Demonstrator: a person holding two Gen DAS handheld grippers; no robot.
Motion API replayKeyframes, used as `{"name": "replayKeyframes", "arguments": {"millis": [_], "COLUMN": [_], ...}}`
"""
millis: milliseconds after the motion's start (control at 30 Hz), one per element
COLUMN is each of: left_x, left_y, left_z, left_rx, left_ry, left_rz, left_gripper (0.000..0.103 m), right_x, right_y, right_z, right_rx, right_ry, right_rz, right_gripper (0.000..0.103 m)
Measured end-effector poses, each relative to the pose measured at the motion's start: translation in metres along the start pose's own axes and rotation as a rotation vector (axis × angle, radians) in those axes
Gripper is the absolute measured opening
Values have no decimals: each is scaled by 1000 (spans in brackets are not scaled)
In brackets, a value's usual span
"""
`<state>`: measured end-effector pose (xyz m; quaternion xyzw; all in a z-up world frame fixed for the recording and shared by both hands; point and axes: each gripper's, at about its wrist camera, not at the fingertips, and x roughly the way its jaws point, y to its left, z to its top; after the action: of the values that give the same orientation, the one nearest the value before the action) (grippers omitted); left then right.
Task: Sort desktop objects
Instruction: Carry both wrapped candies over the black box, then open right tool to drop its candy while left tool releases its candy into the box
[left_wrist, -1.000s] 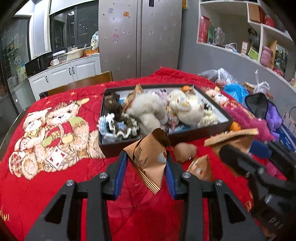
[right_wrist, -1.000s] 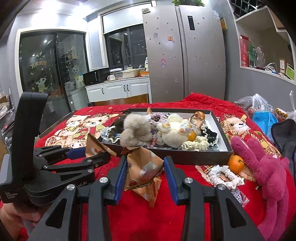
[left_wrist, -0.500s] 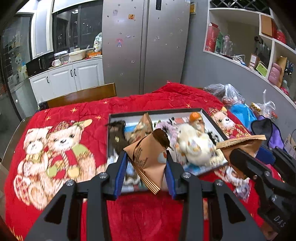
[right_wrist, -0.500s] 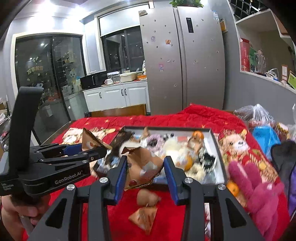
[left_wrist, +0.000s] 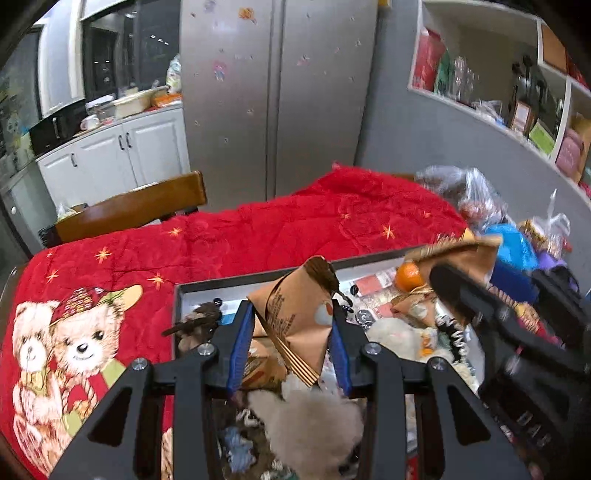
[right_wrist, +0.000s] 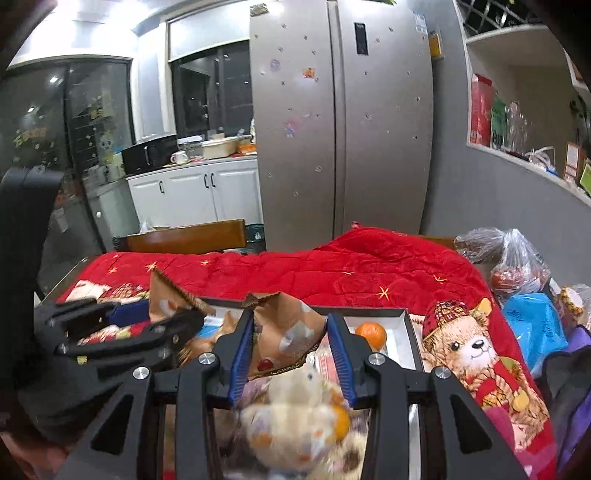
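Much of what lies in the tray is hidden from me: in my left view my own tongs and the packet cover its middle, and the pale fluffy toy below them is blurred and cut off at the bottom edge, so I cannot say what kind of toy it is. In my right view the cream toy under my fingers is smeared the same way, and the near end of the tray is lost behind the black arms. An orange sits clear at the tray's far right corner. My left tongs are partly closed, the blue pads pressed on either side of a tan snack packet, which hangs in the air above the tray, its sealed end pointing up. My right tongs are closed about as far on a second packet, brown with pale patches and a red spot, also held over the tray, nearer its far rim. Both tongs tilt downward toward the tray, side by side, each showing at the edge of the other's view. The tray rests on a red quilt with bear pictures. Whatever holds the handles is out of sight behind the cameras.
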<state>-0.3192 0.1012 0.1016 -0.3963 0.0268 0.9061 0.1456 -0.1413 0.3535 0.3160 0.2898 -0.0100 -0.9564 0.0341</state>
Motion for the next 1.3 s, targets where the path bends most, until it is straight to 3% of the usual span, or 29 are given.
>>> {"name": "replayKeyframes", "arguments": {"millis": [300, 433, 1100, 1133, 1167, 1267, 1300], "left_x": [30, 39, 42, 41, 42, 38, 37], "left_y": [1, 3, 8, 8, 8, 11, 13], "left_z": [0, -2, -3, -3, -2, -1, 0], "left_rx": [43, 33, 27, 28, 31, 31, 25], "left_ry": [13, 30, 43, 45, 49, 37, 33], "left_rz": [47, 24, 48, 54, 62, 90, 93], "left_gripper": [39, 39, 42, 47, 61, 75, 77], "right_x": [43, 55, 65, 66, 67, 68, 67], "right_y": [-10, -16, -13, -15, -17, -25, -27], "right_z": [0, -6, -11, -11, -11, -10, -9], "right_rx": [-39, -17, -41, -33, -21, 30, 41], "right_ry": [40, 83, 106, 108, 112, 123, 118], "right_rz": [-26, -2, -11, -6, 6, 38, 37], "right_gripper": [40, 40, 41, 41, 42, 47, 54]}}
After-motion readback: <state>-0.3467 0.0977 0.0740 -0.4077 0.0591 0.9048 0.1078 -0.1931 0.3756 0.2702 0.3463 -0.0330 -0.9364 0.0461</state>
